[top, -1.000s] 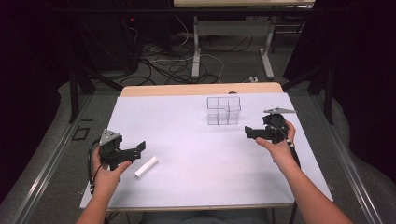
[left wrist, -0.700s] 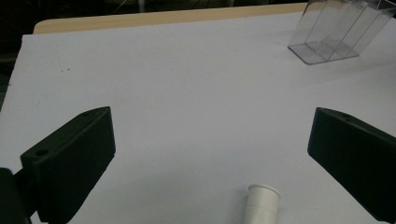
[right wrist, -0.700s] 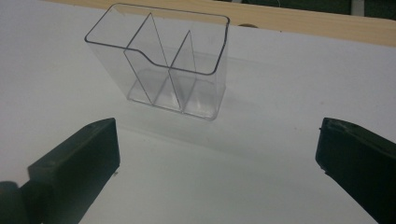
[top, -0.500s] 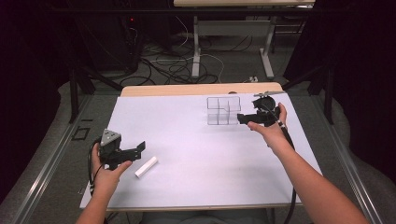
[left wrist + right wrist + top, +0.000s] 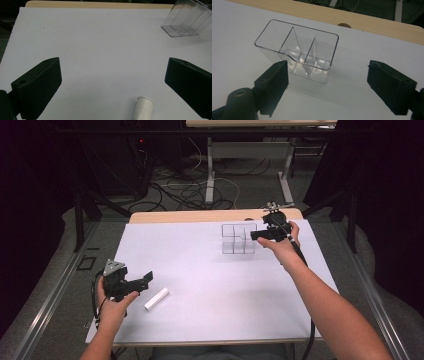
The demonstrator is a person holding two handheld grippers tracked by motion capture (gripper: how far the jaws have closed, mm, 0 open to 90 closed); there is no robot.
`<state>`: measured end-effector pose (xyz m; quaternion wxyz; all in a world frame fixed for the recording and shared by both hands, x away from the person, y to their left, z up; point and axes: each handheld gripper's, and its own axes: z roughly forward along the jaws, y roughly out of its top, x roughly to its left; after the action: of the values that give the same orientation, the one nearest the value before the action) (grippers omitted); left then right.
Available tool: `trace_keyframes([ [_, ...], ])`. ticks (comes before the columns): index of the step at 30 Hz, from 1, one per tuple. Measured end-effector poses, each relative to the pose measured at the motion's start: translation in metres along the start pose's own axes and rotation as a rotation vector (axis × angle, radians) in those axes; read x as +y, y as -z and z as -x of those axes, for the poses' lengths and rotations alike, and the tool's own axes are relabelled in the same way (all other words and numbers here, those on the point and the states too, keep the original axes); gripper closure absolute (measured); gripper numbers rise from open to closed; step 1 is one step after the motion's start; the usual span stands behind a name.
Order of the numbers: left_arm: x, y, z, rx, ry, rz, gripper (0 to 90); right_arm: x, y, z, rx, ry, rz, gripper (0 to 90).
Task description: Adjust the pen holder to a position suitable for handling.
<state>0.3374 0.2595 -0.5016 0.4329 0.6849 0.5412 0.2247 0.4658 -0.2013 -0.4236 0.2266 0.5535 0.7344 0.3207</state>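
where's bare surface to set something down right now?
Free: the white table cover between the small white tube and the right forearm, and its far-left stretch. Crowded: the far right, where the open right gripper sits beside the clear divided plastic organizer; the open left gripper near the tube.

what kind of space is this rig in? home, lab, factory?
Most likely a lab or workshop. A work table covered with a white sheet stands in a dark room, loose cables lie on the floor behind it, and another desk's metal legs stand beyond. On the table: a clear divided organizer and a white tube.
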Motion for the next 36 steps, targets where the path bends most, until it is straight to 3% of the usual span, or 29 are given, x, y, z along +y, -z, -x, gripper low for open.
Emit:
trace_keyframes([
  [7, -0.001, 0.0, -0.002, -0.004, 0.01, -0.011, 0.8, 0.015, -0.017, 0.004, -0.039, -0.026, -0.034, 31.1],
  [14, -0.001, 0.0, -0.003, -0.01, 0.021, -0.018, 0.8, 0.021, -0.035, 0.004, -0.034, -0.072, -0.079, 38.5],
  [18, -0.001, 0.0, -0.004, -0.009, 0.031, -0.01, 0.9, 0.022, -0.042, 0.002, -0.024, -0.095, -0.092, 42.9],
  [19, -0.001, 0.001, -0.005, -0.011, 0.028, -0.016, 0.9, 0.023, -0.046, 0.002, -0.005, -0.13, -0.107, 44.2],
  [29, -0.002, 0.0, -0.005, 0.0, 0.029, -0.025, 0.9, 0.019, -0.066, 0.007, -0.044, -0.158, -0.145, 53.9],
  [36, -0.003, 0.0, -0.005, 0.004, 0.024, -0.025, 1.3, 0.017, -0.075, 0.009, -0.042, -0.184, -0.176, 59.6],
])
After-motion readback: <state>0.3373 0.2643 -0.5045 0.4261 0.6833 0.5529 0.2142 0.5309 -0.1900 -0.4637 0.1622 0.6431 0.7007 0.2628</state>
